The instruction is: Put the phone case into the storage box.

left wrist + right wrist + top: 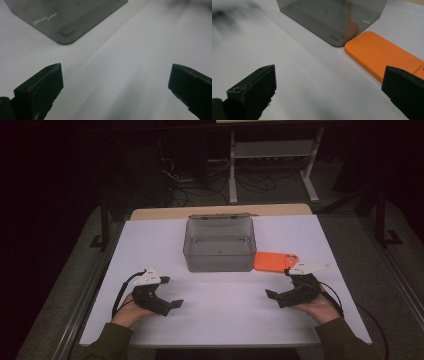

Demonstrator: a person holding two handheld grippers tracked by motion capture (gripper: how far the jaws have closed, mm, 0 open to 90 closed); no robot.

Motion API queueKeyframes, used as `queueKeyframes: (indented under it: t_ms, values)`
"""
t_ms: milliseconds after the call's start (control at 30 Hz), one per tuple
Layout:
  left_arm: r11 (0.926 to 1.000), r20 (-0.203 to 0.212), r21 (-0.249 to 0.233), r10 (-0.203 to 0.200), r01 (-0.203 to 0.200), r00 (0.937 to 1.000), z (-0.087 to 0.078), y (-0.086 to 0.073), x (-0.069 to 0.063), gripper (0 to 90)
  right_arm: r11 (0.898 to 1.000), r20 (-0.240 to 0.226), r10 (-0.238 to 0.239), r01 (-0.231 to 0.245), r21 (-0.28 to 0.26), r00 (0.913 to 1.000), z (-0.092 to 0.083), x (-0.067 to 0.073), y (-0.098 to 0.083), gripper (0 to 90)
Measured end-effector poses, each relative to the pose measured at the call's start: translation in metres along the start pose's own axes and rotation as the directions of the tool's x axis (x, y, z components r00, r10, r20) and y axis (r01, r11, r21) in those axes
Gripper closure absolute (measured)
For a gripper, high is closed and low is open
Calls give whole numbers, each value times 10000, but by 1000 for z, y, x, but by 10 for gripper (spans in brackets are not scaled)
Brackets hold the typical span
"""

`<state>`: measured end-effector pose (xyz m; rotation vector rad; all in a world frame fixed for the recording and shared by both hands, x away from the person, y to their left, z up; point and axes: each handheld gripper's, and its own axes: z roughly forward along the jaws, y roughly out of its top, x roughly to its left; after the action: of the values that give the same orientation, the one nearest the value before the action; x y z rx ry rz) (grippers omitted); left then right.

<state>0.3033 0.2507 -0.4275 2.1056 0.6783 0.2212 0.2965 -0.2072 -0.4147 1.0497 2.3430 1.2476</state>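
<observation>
A clear smoky-grey plastic box (219, 245) stands open-topped in the middle of the white table (225, 310), and nothing shows inside it. A flat orange lid (275, 261) lies right of it, touching its corner. My left gripper (171, 292) rests low at the front left, jaws wide apart, nothing between them. The box corner (65, 30) lies ahead of the left gripper (115, 85). My right gripper (279, 285) sits at the front right, open and empty, just in front of the lid. In the right gripper view the orange lid (382, 56) and box (332, 20) lie beyond the right gripper (329, 87).
A wooden strip (220, 211) edges the table's far side. Beyond it stand a white metal stand (272, 160) and tangled cables (200, 185) on a dark floor. Bare white surface lies between the two grippers.
</observation>
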Motion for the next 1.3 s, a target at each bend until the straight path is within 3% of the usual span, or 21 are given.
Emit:
queueKeyframes:
  t_ms: [667,1300]
  values:
    - [9999,-6,-127,-58,58,10000,-2,0,1,0,9998,431,197,-198,3,9989,6,-23,20,0]
    - [10000,19,-66,-11,11,10000,-1,0,2,0,9991,684,419,-425,70,9968,11,-41,29,0]
